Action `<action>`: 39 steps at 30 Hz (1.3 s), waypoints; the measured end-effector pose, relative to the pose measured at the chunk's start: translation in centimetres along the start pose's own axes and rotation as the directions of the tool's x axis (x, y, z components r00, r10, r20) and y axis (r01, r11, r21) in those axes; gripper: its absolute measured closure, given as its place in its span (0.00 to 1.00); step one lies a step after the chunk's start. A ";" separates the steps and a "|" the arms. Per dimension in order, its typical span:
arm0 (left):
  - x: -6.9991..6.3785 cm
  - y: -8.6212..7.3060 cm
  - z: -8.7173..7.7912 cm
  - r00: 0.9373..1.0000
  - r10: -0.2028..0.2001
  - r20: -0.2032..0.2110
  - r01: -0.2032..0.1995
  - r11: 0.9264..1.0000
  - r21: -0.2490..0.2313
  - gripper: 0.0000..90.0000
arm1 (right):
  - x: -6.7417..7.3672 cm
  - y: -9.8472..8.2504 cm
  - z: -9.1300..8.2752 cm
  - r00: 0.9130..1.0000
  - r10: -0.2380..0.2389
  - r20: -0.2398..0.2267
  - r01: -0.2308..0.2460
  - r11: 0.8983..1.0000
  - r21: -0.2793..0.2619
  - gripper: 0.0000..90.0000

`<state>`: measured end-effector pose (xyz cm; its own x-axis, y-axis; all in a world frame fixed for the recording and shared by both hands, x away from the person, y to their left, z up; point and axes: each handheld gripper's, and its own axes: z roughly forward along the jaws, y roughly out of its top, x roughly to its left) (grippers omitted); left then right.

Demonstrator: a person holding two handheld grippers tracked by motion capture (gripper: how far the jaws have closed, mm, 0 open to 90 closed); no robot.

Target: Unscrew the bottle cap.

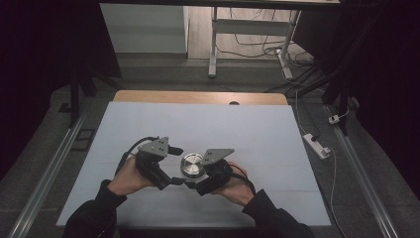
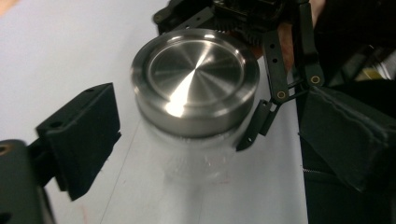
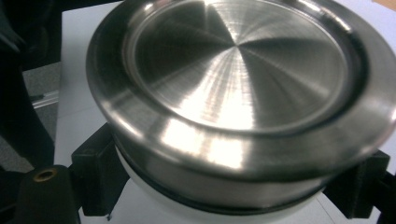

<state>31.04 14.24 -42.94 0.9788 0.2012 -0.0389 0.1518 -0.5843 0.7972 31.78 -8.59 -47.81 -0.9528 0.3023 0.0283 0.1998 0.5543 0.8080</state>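
White worktop (image 1: pixel 148 124) | jar (image 1: pixel 192 165) near front edge, steel lid on | right gripper (image 1: pixel 194 184) clamps jar (below lid) | left gripper (image 2: pixel 196 140) jaws wide, straddling it

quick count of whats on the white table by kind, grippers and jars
Grippers: 2, the left gripper and the right gripper
Jars: 1, a clear jar with a steel lid
Total: 3, all on or over the white table
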 end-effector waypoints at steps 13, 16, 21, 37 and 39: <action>1.2 1.6 2.2 0.998 0.041 0.038 -0.042 0.999 0.022 0.22 | 0.2 0.0 0.0 1.000 -0.020 -0.017 0.020 1.000 0.006 0.17; 1.2 1.6 2.2 0.999 0.033 0.025 -0.033 0.999 0.017 0.22 | 0.1 0.0 -0.1 1.000 -0.016 -0.010 0.016 1.000 0.005 0.17; 0.5 1.8 2.6 0.997 -0.040 -0.073 0.042 0.999 0.020 0.22 | 0.0 0.0 0.0 0.999 0.004 0.038 -0.004 1.000 0.011 0.17; 0.1 2.6 2.5 0.976 -0.155 -0.155 0.158 0.987 0.009 0.05 | -0.6 0.1 -0.6 0.990 0.050 0.131 -0.049 0.999 -0.005 0.17; 0.3 2.4 2.1 0.981 -0.134 -0.139 0.136 0.991 0.008 0.04 | -0.6 0.1 -0.7 0.992 0.044 0.122 -0.044 0.999 -0.008 0.17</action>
<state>31.97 11.25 -42.25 0.9208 0.3852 -0.0610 0.2851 -0.5581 0.7793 32.26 -9.23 -47.34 -0.9082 0.4185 -0.0078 0.2393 0.5346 0.8105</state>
